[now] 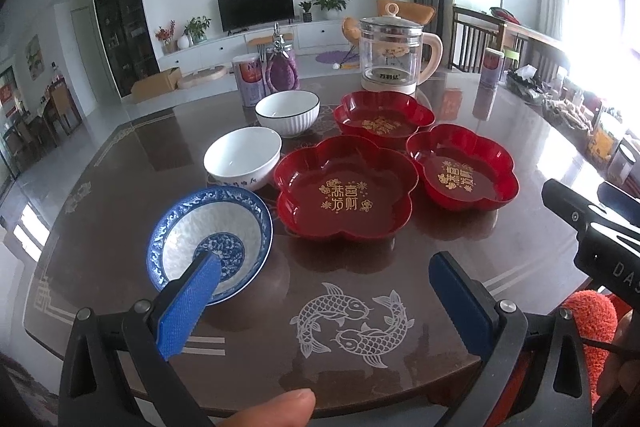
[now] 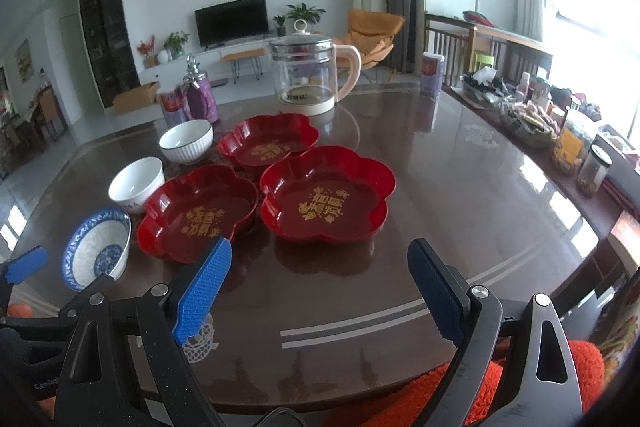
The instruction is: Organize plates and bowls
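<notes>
Nearby: kettle (image 2: 306,77), purple jar (image 2: 202,99) behind red plates (image 2: 324,199).

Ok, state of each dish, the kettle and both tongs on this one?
Blue-patterned bowl: upright, empty.
Two white bowls: upright, empty, unstacked.
Three red flower plates: empty, side by side, unstacked.
Glass kettle: lid on, seemingly empty.
Left tongs: open, holding nothing.
Right tongs: open, holding nothing.
</notes>
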Available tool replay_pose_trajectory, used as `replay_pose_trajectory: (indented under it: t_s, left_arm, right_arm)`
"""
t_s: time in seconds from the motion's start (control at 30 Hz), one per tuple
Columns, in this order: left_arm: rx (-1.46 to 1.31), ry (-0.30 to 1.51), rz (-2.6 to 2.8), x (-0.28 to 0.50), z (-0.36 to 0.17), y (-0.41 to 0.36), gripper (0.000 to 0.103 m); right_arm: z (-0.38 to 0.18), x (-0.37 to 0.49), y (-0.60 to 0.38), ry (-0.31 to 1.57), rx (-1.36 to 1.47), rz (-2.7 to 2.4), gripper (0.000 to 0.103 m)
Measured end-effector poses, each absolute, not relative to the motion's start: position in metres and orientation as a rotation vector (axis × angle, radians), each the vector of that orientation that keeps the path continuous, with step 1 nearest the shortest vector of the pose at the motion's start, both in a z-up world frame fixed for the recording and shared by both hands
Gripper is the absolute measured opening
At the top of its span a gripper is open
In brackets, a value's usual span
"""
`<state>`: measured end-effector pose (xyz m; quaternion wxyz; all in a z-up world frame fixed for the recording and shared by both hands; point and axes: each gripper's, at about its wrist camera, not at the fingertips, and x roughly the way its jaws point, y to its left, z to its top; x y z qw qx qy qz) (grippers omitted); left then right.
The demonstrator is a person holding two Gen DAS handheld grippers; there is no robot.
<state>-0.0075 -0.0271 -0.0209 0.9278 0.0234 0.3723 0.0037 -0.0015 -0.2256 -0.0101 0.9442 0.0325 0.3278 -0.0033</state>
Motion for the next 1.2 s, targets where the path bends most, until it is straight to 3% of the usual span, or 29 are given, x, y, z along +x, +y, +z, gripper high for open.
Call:
replay_pose_trajectory:
  t_s: [0.43, 0.83, 1.2]
  left_arm:
    - [0.039, 0.735, 0.025, -0.015, -0.01, -0.023, 0.103]
    - [0.017, 0.676, 0.041, -0.04, 0.021, -0.014, 0.103]
    - [-0.06, 0.623, 0.063, -0.029, 0.032, 0.013, 0.103]
  right_arm:
    - [-0.001, -0.01, -0.22, 0.646, 0.056, 0.012, 0.092]
    - [0.05, -0.042, -0.214, 0.498, 0.04, 0.004, 0.092]
    - [0.026, -0.014, -0.186, 0.544, 0.021, 0.066, 0.092]
